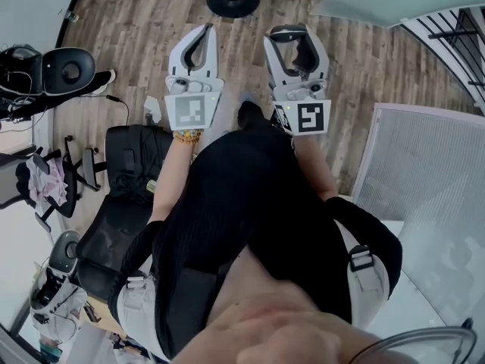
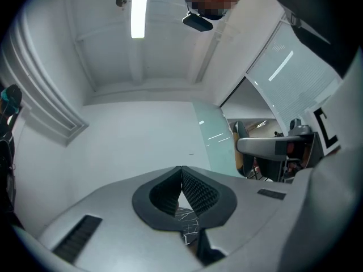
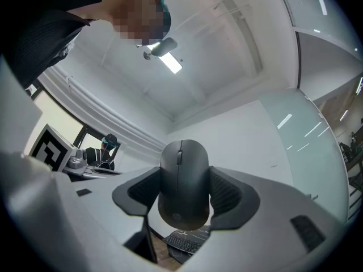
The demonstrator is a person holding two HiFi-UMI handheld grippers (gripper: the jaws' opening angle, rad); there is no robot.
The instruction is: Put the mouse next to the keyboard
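Right gripper (image 3: 183, 175) is pinching the mouse (image 3: 182, 192) by its two sides, wheel end poking out past the jaws. Left gripper (image 2: 181, 173), just left of the mouse, has its pads pressed together at the tips with nothing in them. The keyboard (image 3: 184, 243) sits well below the mouse on a marble-patterned table (image 3: 198, 230), so my guess is I'm mid-carry with the set-down not yet done. Main worry: that shell is smooth and rounded and only held at the flanks, so a quick swing down could let it twist or slide out, or I could clip the keys. Only the right gripper view shows the keyboard at all. The head view mostly shows the person's torso and wood floor (image 1: 151, 21), with just the table's edge beyond the mouse.
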